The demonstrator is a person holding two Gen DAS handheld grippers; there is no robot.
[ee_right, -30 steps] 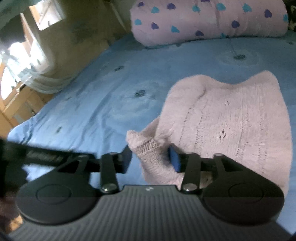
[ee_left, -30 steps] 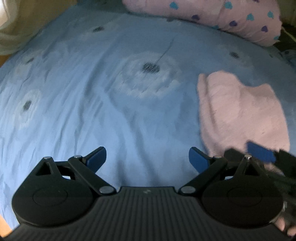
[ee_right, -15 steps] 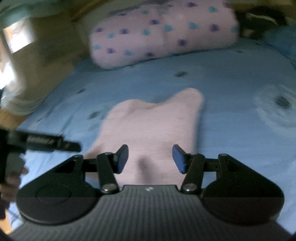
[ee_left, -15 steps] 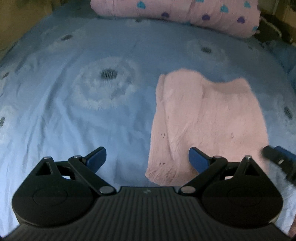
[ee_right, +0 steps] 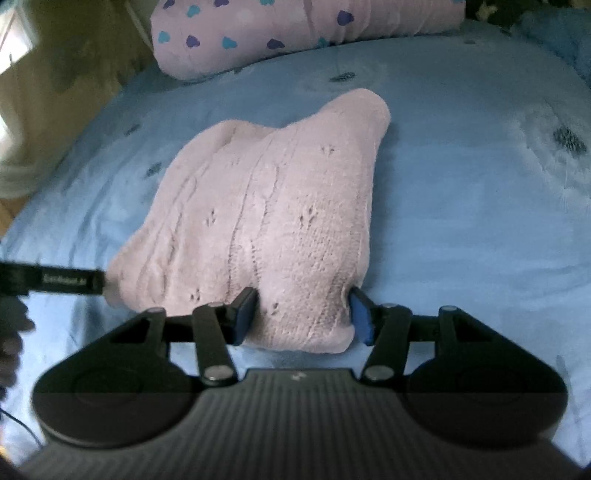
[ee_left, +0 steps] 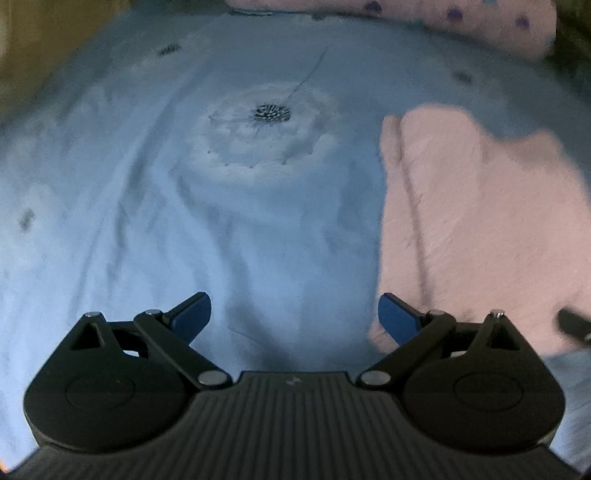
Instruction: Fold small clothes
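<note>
Pink knit garment point(ee_right: 273, 221) lies flat on blue bedsheet point(ee_right: 461, 221). Right gripper point(ee_right: 301, 314) half open, straddling its near corner; whether the pads press it is unclear. Left gripper point(ee_left: 293, 314) wide open, empty, beside it.

pink knit garment point(ee_right: 273, 206): 1 | pillow point(ee_right: 295, 33): 1 | bedsheet point(ee_left: 184, 221): 1 | claws: 2

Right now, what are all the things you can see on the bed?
Sweater: one, pink knit, folded, lying on the bedsheet.
Bedsheet: one, blue with pale flower prints, under everything.
Pillow: one, pink with blue and purple hearts, far edge of the bed.
Left gripper: one, black with blue pads, open over bare sheet beside the sweater.
Right gripper: one, black with blue pads, near sweater corner between them; grip unclear.
</note>
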